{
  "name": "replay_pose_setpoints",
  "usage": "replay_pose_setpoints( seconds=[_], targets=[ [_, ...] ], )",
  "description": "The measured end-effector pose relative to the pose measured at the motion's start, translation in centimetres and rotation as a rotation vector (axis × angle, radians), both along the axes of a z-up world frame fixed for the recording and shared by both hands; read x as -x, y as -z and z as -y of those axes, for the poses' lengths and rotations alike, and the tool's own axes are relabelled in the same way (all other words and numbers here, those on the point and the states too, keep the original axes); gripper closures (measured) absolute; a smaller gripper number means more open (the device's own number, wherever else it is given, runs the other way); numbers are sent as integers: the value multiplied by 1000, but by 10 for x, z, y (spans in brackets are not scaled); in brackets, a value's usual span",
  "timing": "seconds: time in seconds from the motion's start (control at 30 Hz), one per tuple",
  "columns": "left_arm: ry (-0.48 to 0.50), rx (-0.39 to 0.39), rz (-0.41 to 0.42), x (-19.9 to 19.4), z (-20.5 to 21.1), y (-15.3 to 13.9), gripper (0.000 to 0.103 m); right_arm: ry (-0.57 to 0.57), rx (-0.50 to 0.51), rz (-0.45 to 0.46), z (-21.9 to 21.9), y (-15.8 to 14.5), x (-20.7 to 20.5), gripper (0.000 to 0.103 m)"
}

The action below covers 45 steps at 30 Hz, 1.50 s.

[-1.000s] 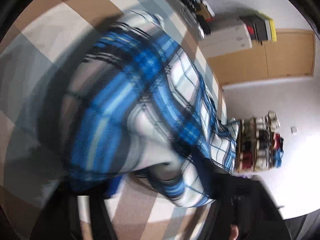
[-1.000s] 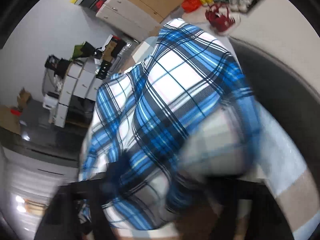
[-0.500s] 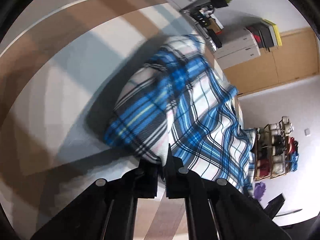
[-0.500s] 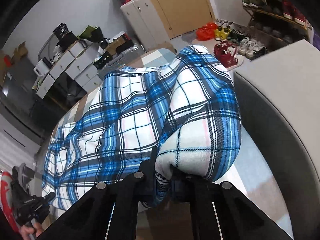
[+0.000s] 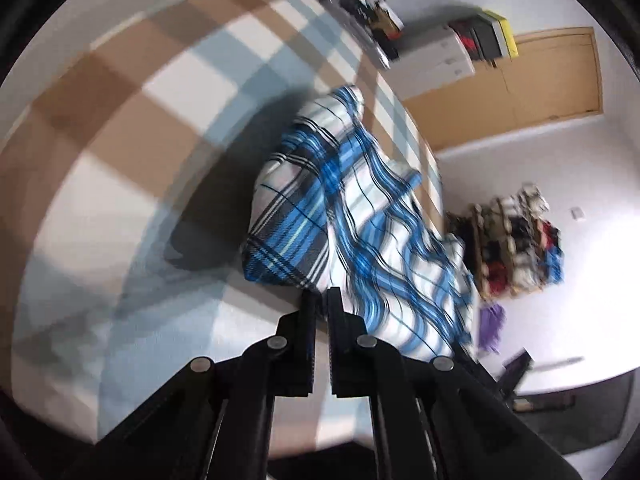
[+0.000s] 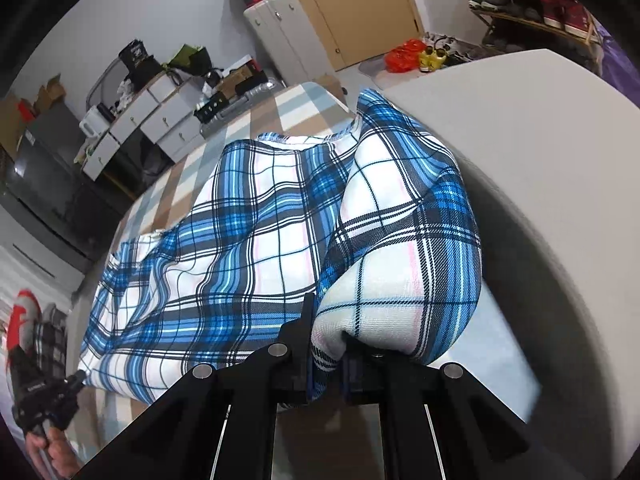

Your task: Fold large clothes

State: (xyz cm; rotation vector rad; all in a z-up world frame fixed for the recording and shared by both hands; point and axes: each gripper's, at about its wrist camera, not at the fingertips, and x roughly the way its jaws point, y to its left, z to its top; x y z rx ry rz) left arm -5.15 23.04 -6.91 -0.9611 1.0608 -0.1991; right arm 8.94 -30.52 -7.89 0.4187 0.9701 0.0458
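While both jaws pinch the plaid garment edge, we carry the fold; next, lay it flat across the checked bedcover.

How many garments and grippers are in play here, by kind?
Blue plaid garment: 1, lying on the checked cover.
Grippers: 2, left gripper and right gripper, each shut on an edge of the garment.
Total: 3
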Motion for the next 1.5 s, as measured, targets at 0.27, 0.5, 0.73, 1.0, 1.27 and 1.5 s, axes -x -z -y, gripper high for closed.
replay_pose_setpoints(
  seconds=[0.27, 0.5, 0.73, 1.0, 1.27, 1.5],
  targets=[
    [14, 47, -32, -6, 28, 35, 32, 19, -18, -34, 15, 3, 1, 94],
    [-5, 17, 54, -39, 60, 34, 24, 28, -26, -18, 11, 6, 2, 94],
    [-107, 25, 104, -53, 62, 35, 32, 38, -47, 9, 15, 15, 4, 94],
    [-115, 70, 54, -39, 40, 47, 102, 2, 25, 60, -4, 9, -2, 95],
    [-192, 54, 30, 15, 6, 40, 102, -129, 19, 57, -47, 11, 5, 95],
    [-16, 16, -91, 41, 8, 18, 46, -243, -45, -122, -41, 29, 23, 89]
  ],
)
